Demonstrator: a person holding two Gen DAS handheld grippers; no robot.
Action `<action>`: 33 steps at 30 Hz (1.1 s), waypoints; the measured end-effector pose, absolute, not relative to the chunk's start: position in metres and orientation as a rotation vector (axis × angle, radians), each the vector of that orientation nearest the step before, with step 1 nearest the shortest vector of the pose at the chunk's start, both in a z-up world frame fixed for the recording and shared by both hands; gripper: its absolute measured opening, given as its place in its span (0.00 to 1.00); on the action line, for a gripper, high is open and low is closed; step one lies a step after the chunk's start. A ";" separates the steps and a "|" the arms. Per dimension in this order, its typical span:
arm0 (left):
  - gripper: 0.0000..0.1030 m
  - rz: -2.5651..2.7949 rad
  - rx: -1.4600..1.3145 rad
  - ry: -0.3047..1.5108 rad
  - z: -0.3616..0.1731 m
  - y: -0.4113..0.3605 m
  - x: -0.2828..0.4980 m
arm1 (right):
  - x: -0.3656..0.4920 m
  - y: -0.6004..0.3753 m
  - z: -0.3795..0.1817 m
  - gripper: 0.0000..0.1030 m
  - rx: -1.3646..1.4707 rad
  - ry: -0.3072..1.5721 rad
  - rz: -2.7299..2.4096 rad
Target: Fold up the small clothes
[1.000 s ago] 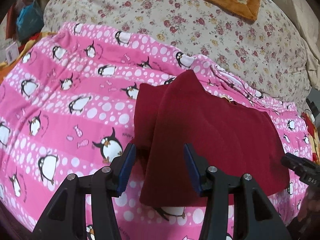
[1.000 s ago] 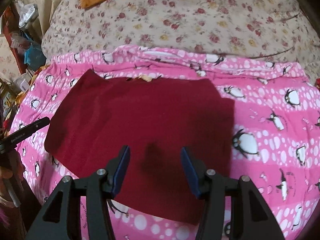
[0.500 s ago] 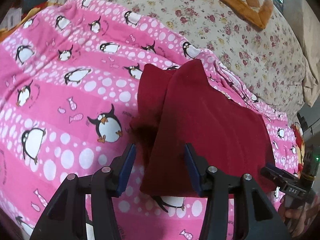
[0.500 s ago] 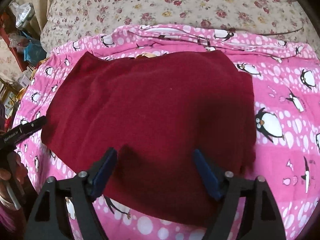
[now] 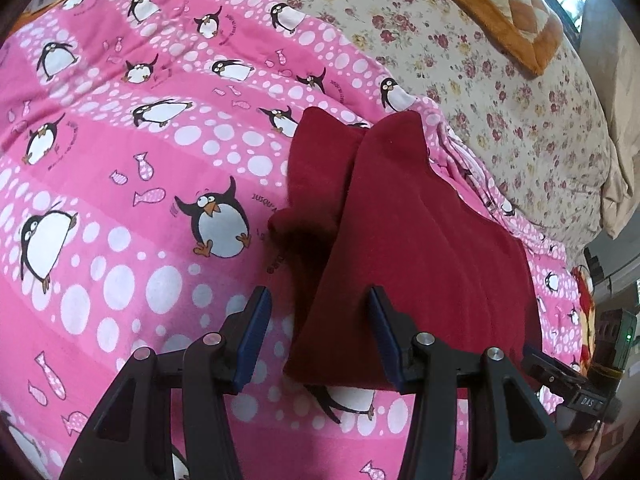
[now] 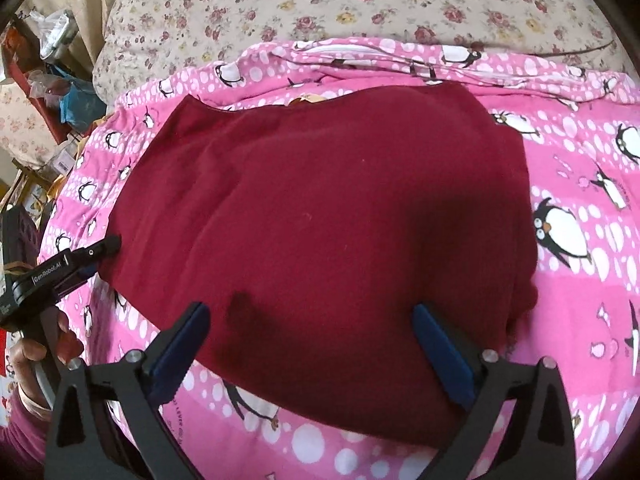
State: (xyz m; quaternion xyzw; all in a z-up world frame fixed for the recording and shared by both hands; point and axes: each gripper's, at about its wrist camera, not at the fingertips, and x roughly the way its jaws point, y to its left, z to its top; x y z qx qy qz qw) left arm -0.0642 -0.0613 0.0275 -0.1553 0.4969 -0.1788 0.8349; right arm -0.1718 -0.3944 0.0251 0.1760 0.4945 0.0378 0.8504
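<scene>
A dark red folded garment (image 5: pixel 420 260) (image 6: pixel 320 200) lies flat on a pink penguin blanket (image 5: pixel 120 200) (image 6: pixel 580 300). My left gripper (image 5: pixel 320 332) hovers over its near left corner, jaws partly apart and not pressing on the cloth, which lies below them. My right gripper (image 6: pixel 312 356) hangs low over the garment's near edge. Its jaws are opening wide, with the cloth beneath them and nothing gripped. In the right wrist view the left gripper's fingers (image 6: pixel 92 254) reach the garment's left edge, with a hand (image 6: pixel 36 352) behind them.
Floral bedding (image 5: pixel 500 80) (image 6: pixel 360 0) lies beyond the blanket, with an orange quilted cushion (image 5: pixel 500 12) on it. Cluttered bags and boxes (image 6: pixel 48 80) stand off the bed's left side. One finger of the right gripper (image 5: pixel 556 376) shows at the left wrist view's lower right.
The right gripper's jaws have spread much wider. Both grippers have sunk closer to the garment, and the left one has rolled so the bed looks more tilted.
</scene>
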 end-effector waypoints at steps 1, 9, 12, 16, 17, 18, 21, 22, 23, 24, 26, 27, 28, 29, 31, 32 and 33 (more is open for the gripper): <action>0.28 -0.379 -0.334 1.052 0.028 -0.061 -0.064 | -0.171 -0.392 0.028 0.99 0.365 1.043 0.071; 0.28 -0.368 -0.330 1.013 0.037 -0.057 -0.062 | -0.165 -0.372 0.044 0.99 0.345 1.000 0.090; 0.28 -0.354 -0.321 1.010 0.039 -0.059 -0.054 | -0.163 -0.365 0.046 0.99 0.353 1.003 0.106; 0.30 -0.342 -0.291 1.036 0.033 -0.065 -0.041 | -0.153 -0.357 0.057 0.99 0.367 0.974 0.133; 0.30 -0.342 -0.288 1.040 0.032 -0.067 -0.039 | -0.149 -0.355 0.059 0.99 0.368 0.971 0.139; 0.31 -0.341 -0.284 1.040 0.031 -0.068 -0.037 | -0.146 -0.354 0.061 0.99 0.367 0.968 0.141; 0.35 -0.345 -0.263 1.036 0.032 -0.073 -0.031 | -0.142 -0.350 0.065 0.99 0.375 0.960 0.148; 0.35 -0.348 -0.264 1.039 0.032 -0.074 -0.028 | -0.144 -0.351 0.064 0.99 0.381 0.961 0.153; 0.35 -0.355 -0.269 1.044 0.033 -0.074 -0.025 | -0.146 -0.351 0.063 0.99 0.383 0.965 0.155; 0.36 -0.361 -0.273 1.048 0.033 -0.075 -0.023 | -0.148 -0.352 0.062 0.99 0.381 0.969 0.155; 0.46 -0.396 -0.278 1.063 0.031 -0.078 -0.016 | -0.155 -0.356 0.059 0.99 0.369 0.978 0.144; 0.50 -0.408 -0.276 1.074 0.029 -0.079 -0.012 | -0.159 -0.359 0.057 0.99 0.365 0.980 0.135; 0.50 -0.405 -0.271 1.082 0.027 -0.080 -0.009 | -0.163 -0.364 0.055 0.99 0.366 0.981 0.125; 0.50 -0.401 -0.273 1.089 0.025 -0.080 -0.005 | -0.166 -0.369 0.054 0.99 0.371 0.983 0.115; 0.52 -0.407 -0.284 1.101 0.021 -0.082 0.001 | -0.170 -0.381 0.051 0.99 0.396 0.985 0.096; 0.52 -0.406 -0.281 1.101 0.021 -0.083 0.004 | -0.172 -0.387 0.049 0.99 0.410 0.984 0.089; 0.52 -0.405 -0.271 1.102 0.021 -0.086 0.006 | -0.173 -0.392 0.049 0.99 0.425 0.982 0.080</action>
